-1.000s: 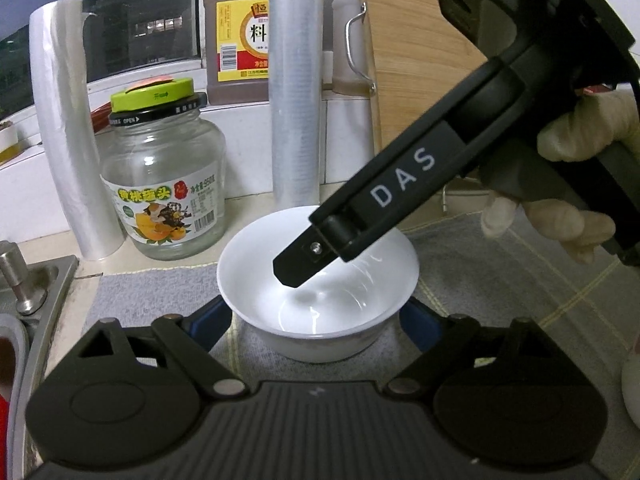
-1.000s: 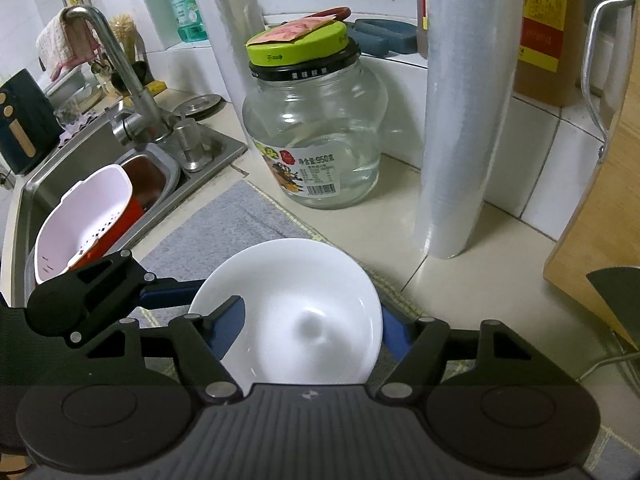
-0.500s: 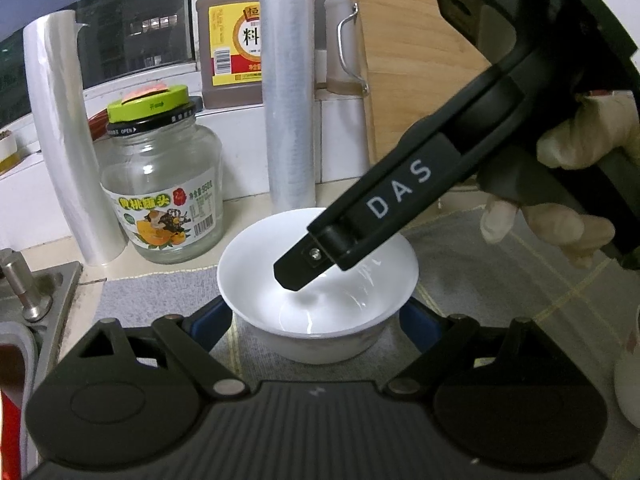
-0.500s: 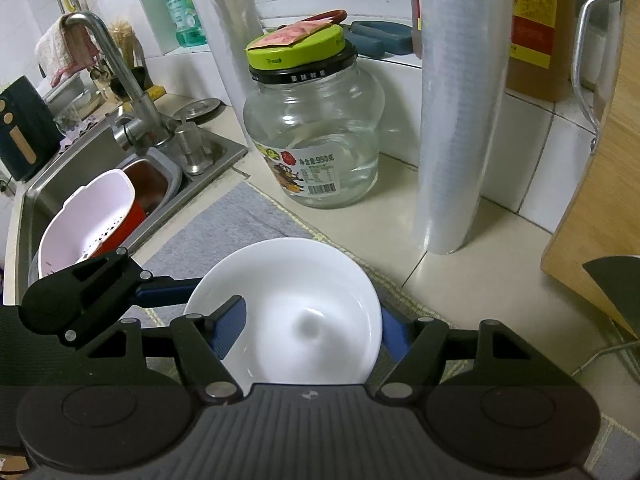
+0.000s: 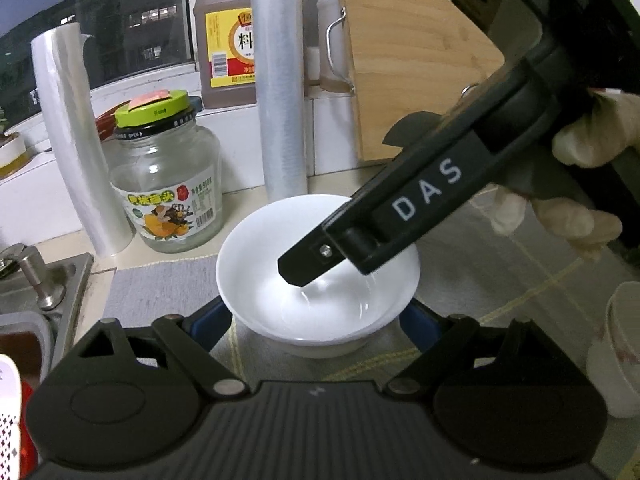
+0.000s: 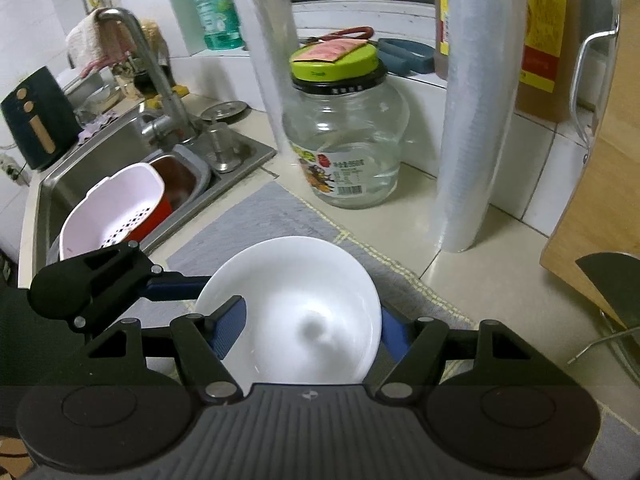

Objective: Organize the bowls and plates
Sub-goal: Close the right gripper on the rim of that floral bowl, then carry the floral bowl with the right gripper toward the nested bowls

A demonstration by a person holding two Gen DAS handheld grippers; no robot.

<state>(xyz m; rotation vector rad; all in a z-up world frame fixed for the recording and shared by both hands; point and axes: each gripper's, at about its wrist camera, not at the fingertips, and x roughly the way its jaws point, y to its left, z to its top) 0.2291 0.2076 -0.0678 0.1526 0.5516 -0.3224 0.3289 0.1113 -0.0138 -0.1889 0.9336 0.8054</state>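
A white bowl (image 5: 256, 264) sits between the blue pads of my left gripper (image 5: 312, 320), which is shut on its sides over a grey mat (image 5: 160, 284). From the upper right, a gloved hand (image 5: 580, 140) brings in my right gripper, and one black finger (image 5: 400, 208) hangs over the bowl's hollow. In the right wrist view the bowl (image 6: 304, 300) fills the gap of my right gripper (image 6: 312, 328). Its jaws stand wide, the left pad inside the rim and the right pad outside, neither visibly pressing. The left gripper's finger (image 6: 176, 283) meets the bowl's left edge.
A glass jar with a green lid (image 5: 168, 184), two film rolls (image 5: 280, 80) (image 5: 76, 140) and a wooden board (image 5: 416, 60) stand behind the bowl. A steel sink (image 6: 100, 152) with a pink colander (image 6: 116, 208) and a tap (image 6: 152, 72) lies left. A cup (image 5: 620, 352) stands at the right.
Both grippers have shifted together with the bowl still between them. The jar and rolls slide across both views. The cup has come into sight at the right of the left wrist view.
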